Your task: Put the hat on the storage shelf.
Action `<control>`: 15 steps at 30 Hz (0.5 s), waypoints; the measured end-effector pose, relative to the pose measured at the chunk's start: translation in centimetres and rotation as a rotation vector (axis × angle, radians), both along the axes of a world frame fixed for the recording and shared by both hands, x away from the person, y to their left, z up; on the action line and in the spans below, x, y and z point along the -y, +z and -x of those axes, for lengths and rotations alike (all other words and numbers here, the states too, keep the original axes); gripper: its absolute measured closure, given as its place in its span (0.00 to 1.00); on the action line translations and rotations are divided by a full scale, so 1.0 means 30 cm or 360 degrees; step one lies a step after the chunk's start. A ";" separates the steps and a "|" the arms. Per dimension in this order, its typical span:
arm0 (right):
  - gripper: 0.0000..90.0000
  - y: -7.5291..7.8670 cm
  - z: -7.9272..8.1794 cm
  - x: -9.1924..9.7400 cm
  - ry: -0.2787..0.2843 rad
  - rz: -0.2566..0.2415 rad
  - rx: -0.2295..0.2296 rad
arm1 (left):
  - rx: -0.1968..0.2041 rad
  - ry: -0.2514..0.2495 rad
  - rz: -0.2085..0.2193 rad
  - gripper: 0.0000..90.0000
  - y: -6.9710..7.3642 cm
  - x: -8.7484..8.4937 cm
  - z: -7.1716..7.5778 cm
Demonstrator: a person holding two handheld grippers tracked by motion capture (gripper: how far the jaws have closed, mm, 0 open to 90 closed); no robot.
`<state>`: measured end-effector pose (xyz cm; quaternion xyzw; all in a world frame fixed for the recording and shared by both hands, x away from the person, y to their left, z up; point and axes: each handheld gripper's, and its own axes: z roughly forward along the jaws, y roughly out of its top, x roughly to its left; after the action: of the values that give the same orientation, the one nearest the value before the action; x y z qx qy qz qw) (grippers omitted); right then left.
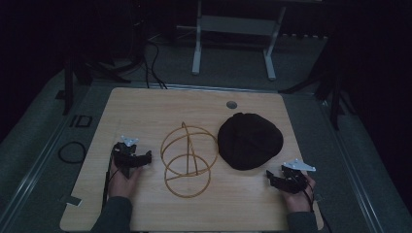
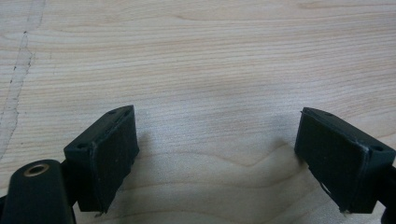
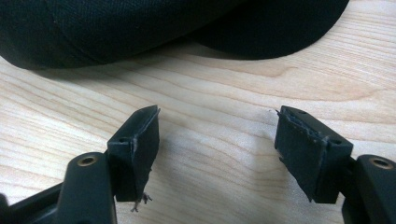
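A black flat cap [image 1: 249, 140] lies on the right half of the wooden table [image 1: 145, 104]. Left of it stands a golden wire stand [image 1: 188, 158] made of rings. My right gripper [image 1: 270, 177] rests low near the table's front right, just short of the cap's near edge, and the cap [image 3: 140, 28] fills the top of the right gripper view. Its jaws stand open over bare wood [image 3: 215, 140] with nothing between them. My left gripper [image 1: 146, 157] sits left of the wire stand, open, with only bare wood [image 2: 215, 93] between its pads.
A small round grommet [image 1: 231, 104] sits near the table's far edge. A white frame [image 1: 233, 29] stands on the floor beyond the table. A cable loop [image 1: 72, 152] lies on the floor at the left.
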<state>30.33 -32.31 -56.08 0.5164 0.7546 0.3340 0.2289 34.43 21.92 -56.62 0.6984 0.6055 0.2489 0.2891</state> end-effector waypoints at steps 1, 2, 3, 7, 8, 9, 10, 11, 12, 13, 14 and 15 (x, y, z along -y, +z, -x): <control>0.33 0.000 0.000 0.000 0.0001 0.0001 0.0000 | 0.0000 0.0000 0.0000 0.14 0.000 0.000 0.000; 0.33 0.000 0.000 0.000 0.0003 0.0001 -0.0001 | 0.0000 0.0000 0.0000 0.14 0.000 0.000 0.000; 0.33 0.000 0.000 0.000 0.0003 0.0002 -0.0001 | 0.0000 0.0001 0.0000 0.14 0.000 0.000 0.000; 0.32 0.000 0.000 -0.001 0.0011 0.0003 -0.0002 | 0.0000 0.0001 0.0000 0.14 0.000 0.000 0.000; 0.32 0.000 0.000 -0.002 0.0011 0.0004 -0.0004 | 0.0000 0.0001 0.0001 0.14 0.000 0.000 0.000; 0.32 0.000 0.000 -0.002 0.0011 0.0004 -0.0004 | 0.0000 0.0001 0.0001 0.14 0.000 0.000 0.000; 0.31 0.000 0.000 -0.002 0.0020 0.0008 -0.0006 | 0.0001 0.0001 0.0001 0.14 0.000 0.000 0.000; 0.31 0.000 0.000 -0.002 0.0021 0.0008 -0.0006 | 0.0001 0.0001 0.0001 0.14 0.000 0.000 0.000; 0.31 0.000 0.000 -0.002 0.0021 0.0008 -0.0006 | 0.0001 0.0001 0.0001 0.14 0.000 0.000 0.000; 0.31 0.000 0.000 -0.002 0.0021 0.0008 -0.0006 | 0.0001 0.0001 0.0001 0.14 0.000 0.000 0.000; 0.31 0.000 0.000 -0.002 0.0021 0.0008 -0.0006 | 0.0001 0.0001 0.0001 0.14 0.000 0.000 0.000; 0.31 0.000 0.000 -0.002 0.0021 0.0009 -0.0006 | 0.0001 0.0002 0.0002 0.14 0.000 0.001 0.000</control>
<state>30.34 -32.24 -56.09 0.5115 0.7594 0.3323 0.2265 34.42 21.91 -56.63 0.6979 0.6060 0.2489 0.2895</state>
